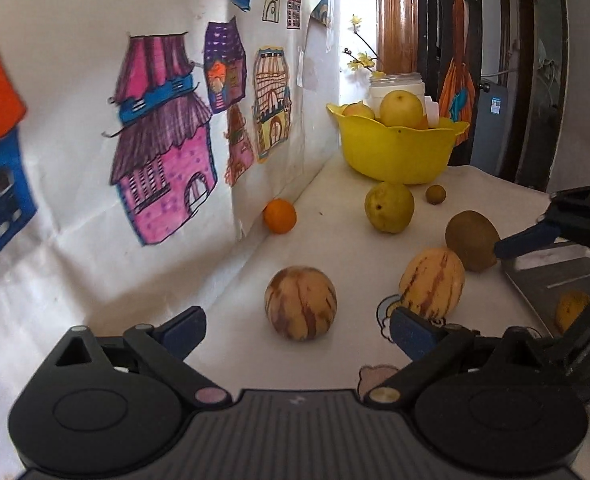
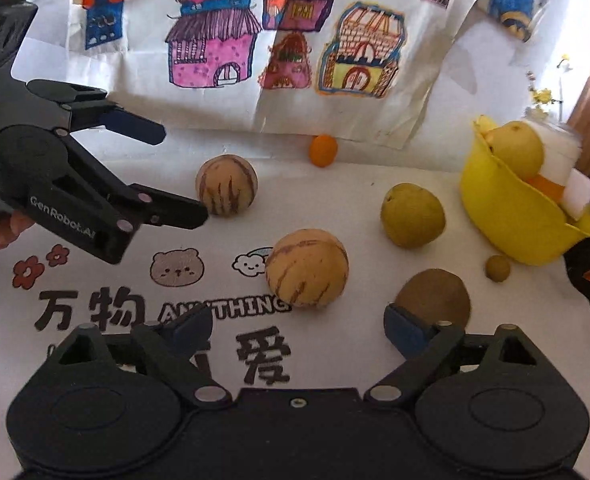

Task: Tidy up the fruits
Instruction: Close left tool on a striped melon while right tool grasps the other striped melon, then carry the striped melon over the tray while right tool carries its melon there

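Nearest the right gripper (image 2: pixel 298 330), just this side of the yellow bowl (image 2: pixel 511 216), a striped melon (image 2: pixel 307 268) sits ahead of the spread jaws and a brown kiwi (image 2: pixel 435 294) rests against the right-hand pad; the jaws stand wide with nothing pinched, and nothing shows which of the two is the target. If they close from here, the pad beside the kiwi could nudge it sideways, and a round fruit on a smooth printed cloth (image 2: pixel 95 280) would probably roll. Further from the bowl, the left gripper (image 1: pixel 297 330) is also spread and empty, with a second striped melon (image 1: pixel 301 302) lying just beyond its fingertips. Both grippers work the same patch, so a collision between them, or one knocking the other's fruit, looks like the main hazard. Closer to the bowl lie a yellow-green pear (image 2: pixel 413 216) and a small brown fruit (image 2: pixel 498 268), both easy to bump on the way in. Beside the drawings on the back wall, well apart from the bowl, an orange (image 2: pixel 323 151) waits. Farthest, the bowl itself already holds large yellow fruit (image 1: pixel 401 109) heaped above its rim, so a careless drop could bounce out.
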Motion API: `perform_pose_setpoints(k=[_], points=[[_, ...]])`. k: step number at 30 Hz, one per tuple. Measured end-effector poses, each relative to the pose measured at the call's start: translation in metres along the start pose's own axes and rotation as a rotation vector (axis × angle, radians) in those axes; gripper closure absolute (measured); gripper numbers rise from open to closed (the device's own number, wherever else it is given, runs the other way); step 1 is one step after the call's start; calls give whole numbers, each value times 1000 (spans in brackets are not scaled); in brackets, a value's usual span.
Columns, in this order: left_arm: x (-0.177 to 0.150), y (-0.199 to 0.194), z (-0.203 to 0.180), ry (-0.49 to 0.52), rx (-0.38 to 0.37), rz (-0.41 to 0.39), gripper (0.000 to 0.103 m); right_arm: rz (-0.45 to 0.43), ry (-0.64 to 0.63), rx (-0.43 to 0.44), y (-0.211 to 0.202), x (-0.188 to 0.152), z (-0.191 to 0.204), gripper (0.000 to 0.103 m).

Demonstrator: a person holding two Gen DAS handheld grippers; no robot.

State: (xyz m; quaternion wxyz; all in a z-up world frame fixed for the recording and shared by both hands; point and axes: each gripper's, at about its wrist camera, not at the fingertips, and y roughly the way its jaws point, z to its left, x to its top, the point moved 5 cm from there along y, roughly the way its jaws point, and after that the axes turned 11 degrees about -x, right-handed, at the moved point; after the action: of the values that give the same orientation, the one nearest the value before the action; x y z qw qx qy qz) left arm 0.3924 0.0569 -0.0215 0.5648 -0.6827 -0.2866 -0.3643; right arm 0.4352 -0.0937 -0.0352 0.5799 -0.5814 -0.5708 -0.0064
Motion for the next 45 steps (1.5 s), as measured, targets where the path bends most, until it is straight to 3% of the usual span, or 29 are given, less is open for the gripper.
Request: perform_pose_setpoints(k=[11, 18, 25, 45], points=[[6, 27, 5, -21, -54, 34, 22, 15, 34, 26, 28, 11, -4, 24], [7, 33, 11, -56, -74, 44, 36, 13, 50, 42, 39, 12, -3, 41], [2, 41, 19, -81, -73, 67, 51, 18, 60, 44, 42, 14, -5, 44], [-9, 25, 7, -116, -139, 55, 54, -2, 59, 59, 28, 5, -1, 48]])
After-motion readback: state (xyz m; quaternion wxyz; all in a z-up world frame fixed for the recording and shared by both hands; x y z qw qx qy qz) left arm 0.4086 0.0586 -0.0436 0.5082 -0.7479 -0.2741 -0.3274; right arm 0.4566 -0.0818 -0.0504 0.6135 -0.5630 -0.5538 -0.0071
